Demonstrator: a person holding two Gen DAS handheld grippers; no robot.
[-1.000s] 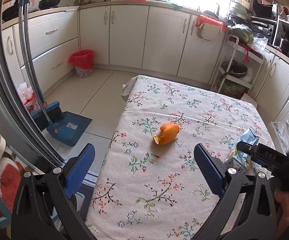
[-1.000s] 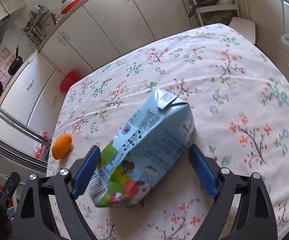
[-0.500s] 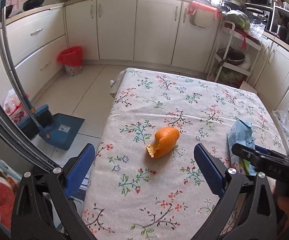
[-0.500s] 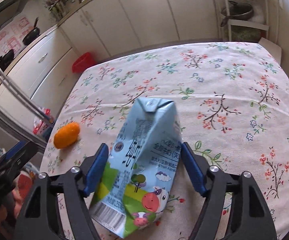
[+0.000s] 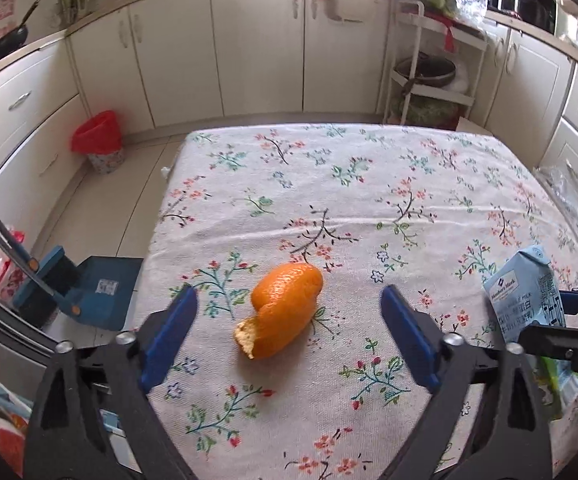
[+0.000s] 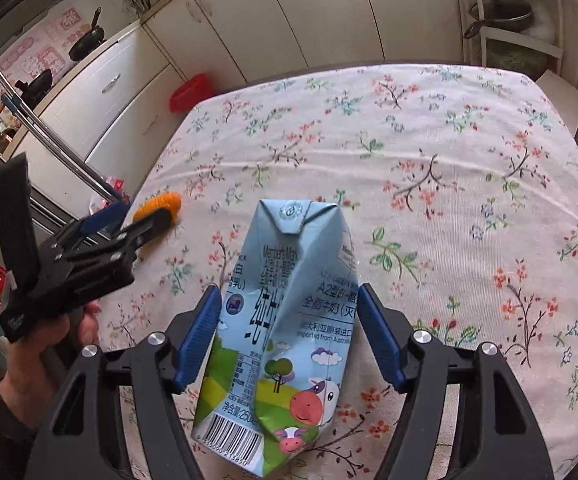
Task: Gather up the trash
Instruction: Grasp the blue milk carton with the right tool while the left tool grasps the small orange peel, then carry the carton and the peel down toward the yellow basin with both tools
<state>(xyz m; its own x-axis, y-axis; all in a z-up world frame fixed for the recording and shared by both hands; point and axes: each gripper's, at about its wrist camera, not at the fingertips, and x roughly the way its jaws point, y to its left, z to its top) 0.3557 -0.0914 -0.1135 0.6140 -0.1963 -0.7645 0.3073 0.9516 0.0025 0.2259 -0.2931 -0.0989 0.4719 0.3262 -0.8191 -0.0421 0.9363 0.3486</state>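
A crushed milk carton (image 6: 289, 320) is pinched between the blue pads of the right gripper (image 6: 289, 332) at the lower centre of the right wrist view, tilted and apparently raised off the floral cloth (image 6: 449, 160), presumably so it can be carried off as trash. In the left wrist view the left gripper (image 5: 289, 336) is spread wide, with an orange peel (image 5: 283, 314) lying on the cloth between its fingers at frame centre, untouched; the jaws seem lined up for a grasp. A red bin (image 5: 97, 140), at upper left by the cabinets, is the likely destination.
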